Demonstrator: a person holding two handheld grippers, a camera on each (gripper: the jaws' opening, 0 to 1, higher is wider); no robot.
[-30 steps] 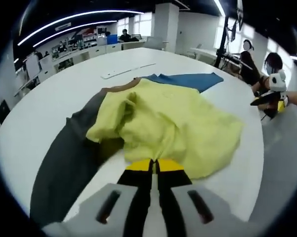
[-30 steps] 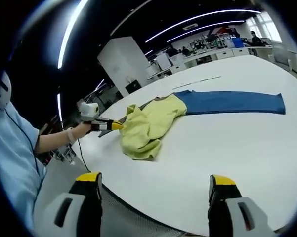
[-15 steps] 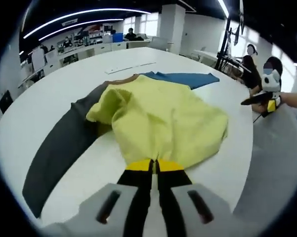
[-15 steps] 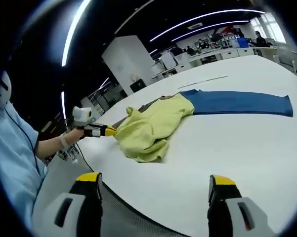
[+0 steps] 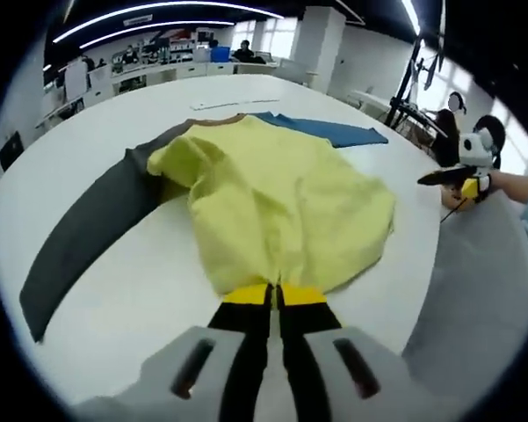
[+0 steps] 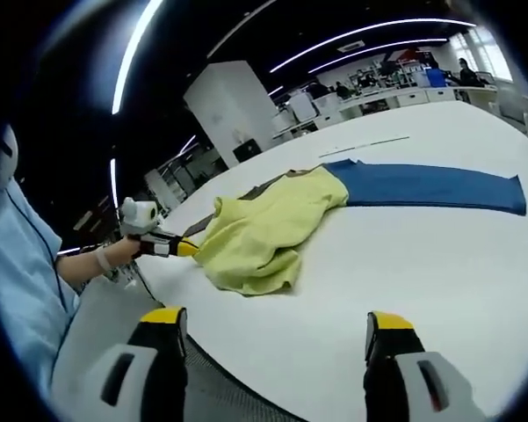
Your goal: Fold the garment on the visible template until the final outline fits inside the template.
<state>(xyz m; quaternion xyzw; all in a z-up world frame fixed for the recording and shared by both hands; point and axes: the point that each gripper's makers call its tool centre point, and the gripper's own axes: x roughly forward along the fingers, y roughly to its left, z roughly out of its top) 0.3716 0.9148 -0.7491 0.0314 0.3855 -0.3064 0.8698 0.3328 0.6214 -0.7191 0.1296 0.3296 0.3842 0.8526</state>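
A long-sleeved garment lies on the white round table (image 5: 123, 325). Its yellow body (image 5: 281, 202) is rumpled, with a grey sleeve (image 5: 79, 237) stretched out to the left and a blue sleeve (image 5: 329, 132) at the far side. My left gripper (image 5: 275, 294) is shut on the near yellow hem; the right gripper view has it (image 6: 177, 248) at the table's edge, pinching the yellow cloth (image 6: 259, 233). The blue sleeve (image 6: 422, 185) lies flat to the right there. My right gripper (image 6: 274, 321) stands open above the table rim, apart from the garment, and appears at the right (image 5: 446, 176) in the left gripper view.
A thin white strip (image 5: 218, 105) lies on the table beyond the collar. The table edge (image 6: 246, 387) runs close under my right gripper. A person's light blue sleeve (image 6: 18, 272) is at the left. Desks and seated people (image 5: 488, 132) fill the room behind.
My left gripper has drawn the yellow hem toward the table's edge. The yellow body now lies more stretched out and the grey sleeve straighter. The right gripper has stayed open, off the cloth.
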